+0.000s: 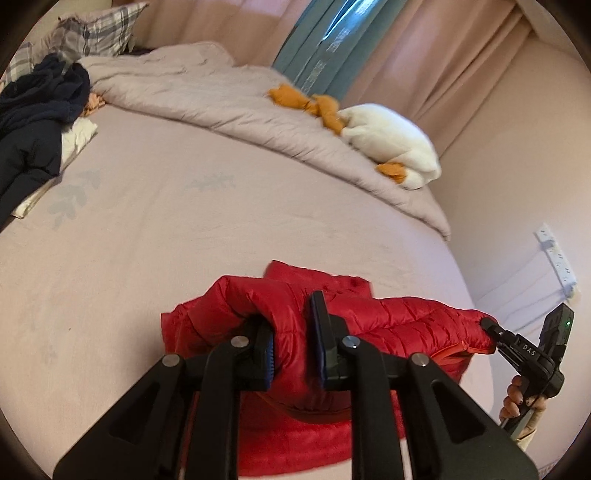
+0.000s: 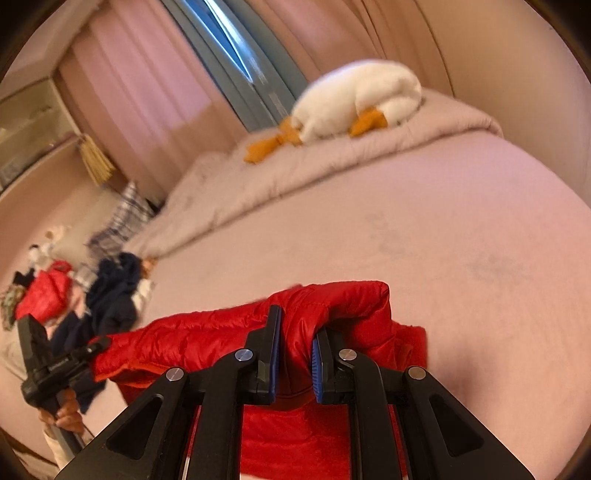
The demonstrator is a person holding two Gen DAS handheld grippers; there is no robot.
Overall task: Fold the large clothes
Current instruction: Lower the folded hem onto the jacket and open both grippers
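A red puffer jacket (image 1: 388,317) is held up over the near part of the pink bed (image 1: 184,240), stretched between both grippers. My left gripper (image 1: 291,343) is shut on one end of the jacket, with its fabric pinched between the blue pads. My right gripper (image 2: 295,354) is shut on the other end of the jacket (image 2: 207,339). In the left wrist view the right gripper (image 1: 491,325) shows at the jacket's far right corner. In the right wrist view the left gripper (image 2: 96,347) shows at its far left corner. The jacket's lower part hangs below the jaws.
A folded grey quilt (image 1: 229,96) lies along the far side of the bed with a white and orange plush duck (image 1: 388,140) on it. Dark navy clothes (image 1: 37,122) and plaid pillows (image 1: 92,33) lie at the head. Another red garment (image 2: 44,291) lies there. Curtains (image 1: 406,48) hang behind.
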